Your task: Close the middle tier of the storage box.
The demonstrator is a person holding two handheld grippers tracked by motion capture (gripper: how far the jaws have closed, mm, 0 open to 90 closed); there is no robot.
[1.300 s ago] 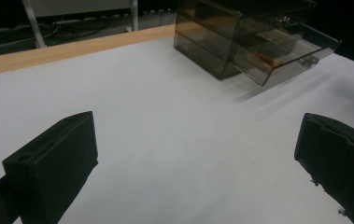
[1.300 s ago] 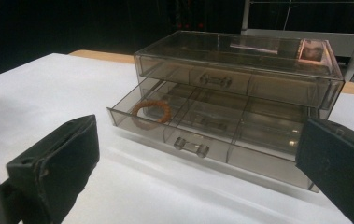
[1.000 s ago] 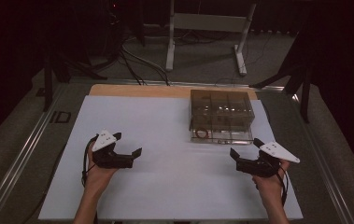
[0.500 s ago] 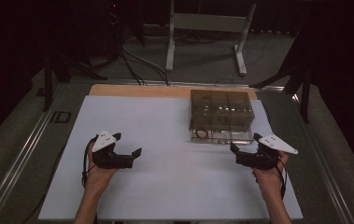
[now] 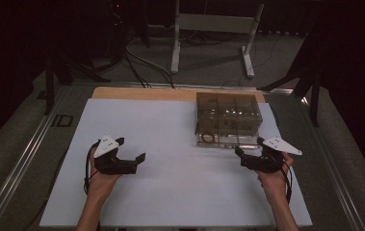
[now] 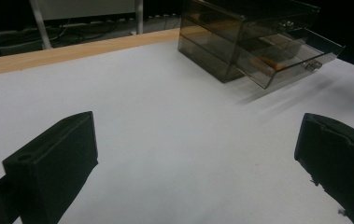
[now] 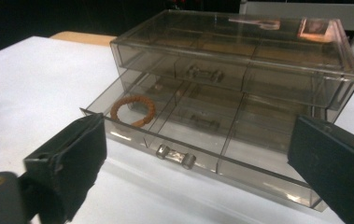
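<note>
A smoky clear drawer box (image 5: 227, 113) stands at the back right of the white table top (image 5: 170, 192). Its bottom drawer (image 7: 212, 161) is pulled out, and a brown beaded bracelet (image 7: 132, 109) lies in the drawer's left compartment, also seen in the high view as the bracelet (image 5: 209, 138). My right gripper (image 5: 247, 147) sits just in front of that drawer, pointed at its metal handle (image 7: 176, 156). Its jaws stand open, have just been closing slightly, and have nothing between them. My left gripper (image 5: 140, 157) rests open on the left half of the table, far from the box (image 6: 254, 42).
A wooden strip (image 5: 141, 94) runs along the table's back edge. Metal rails (image 5: 26, 154) border the table on both sides. Behind the table, a white stand (image 5: 214, 24) and cables lie on the dark floor.
The right gripper has edged a little toward the drawer box. The left gripper and the box have not moved.
</note>
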